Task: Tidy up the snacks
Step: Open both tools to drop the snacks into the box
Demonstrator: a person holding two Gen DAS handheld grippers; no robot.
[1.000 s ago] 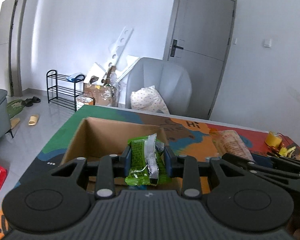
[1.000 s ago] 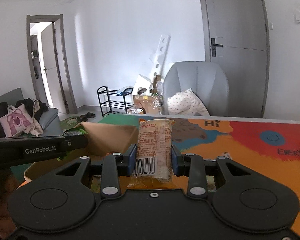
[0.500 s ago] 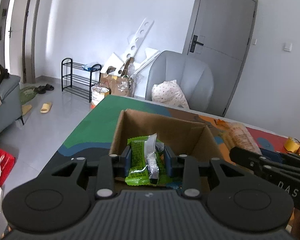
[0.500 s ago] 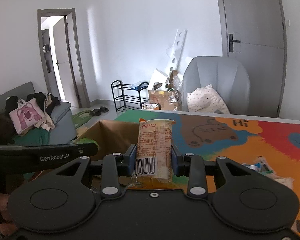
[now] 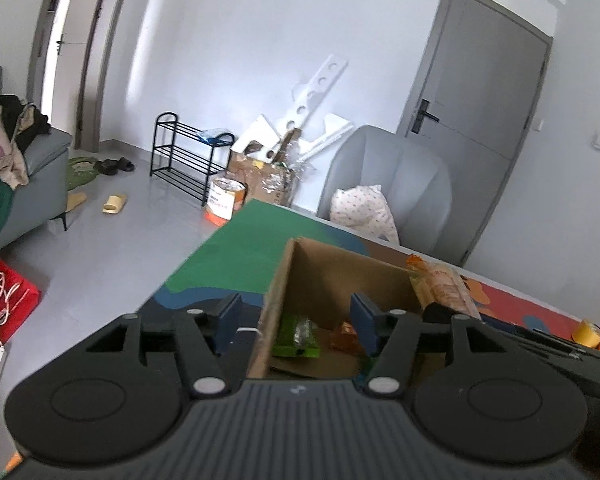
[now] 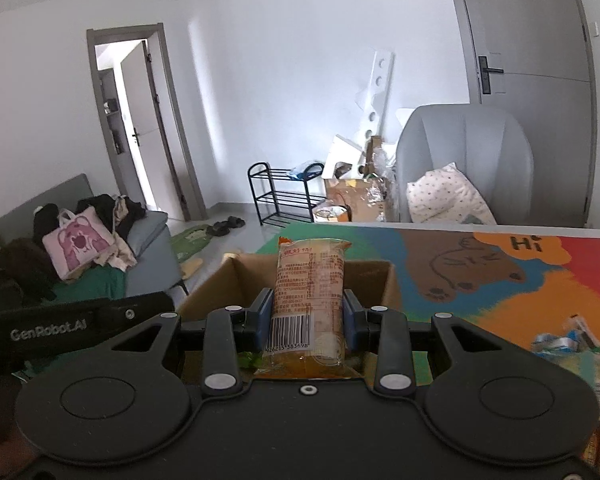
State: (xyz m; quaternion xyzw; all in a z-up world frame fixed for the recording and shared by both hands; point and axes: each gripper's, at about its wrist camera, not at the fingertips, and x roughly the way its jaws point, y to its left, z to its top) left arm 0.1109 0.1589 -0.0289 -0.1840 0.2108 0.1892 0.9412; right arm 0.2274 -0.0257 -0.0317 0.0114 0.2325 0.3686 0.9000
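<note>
An open cardboard box [image 5: 340,276] stands on the colourful table mat; it also shows in the right wrist view [image 6: 372,280]. My left gripper [image 5: 294,320] is open above the box's left wall. A green snack packet [image 5: 296,338] lies loose inside the box beside an orange packet [image 5: 344,336]. My right gripper [image 6: 306,320] is shut on an orange cracker packet [image 6: 310,292] with a barcode, held upright just in front of the box. That packet also shows in the left wrist view [image 5: 444,288] at the box's right side.
More snack packets [image 6: 572,340] lie on the mat [image 6: 500,272] at the right. A yellow tape roll [image 5: 588,330] sits at the far right. A grey chair [image 6: 464,160] with a pillow stands behind the table. A sofa [image 6: 100,256] is to the left.
My left gripper has opened and the green packet has dropped into the box. The right gripper has carried its cracker packet closer to the box.
</note>
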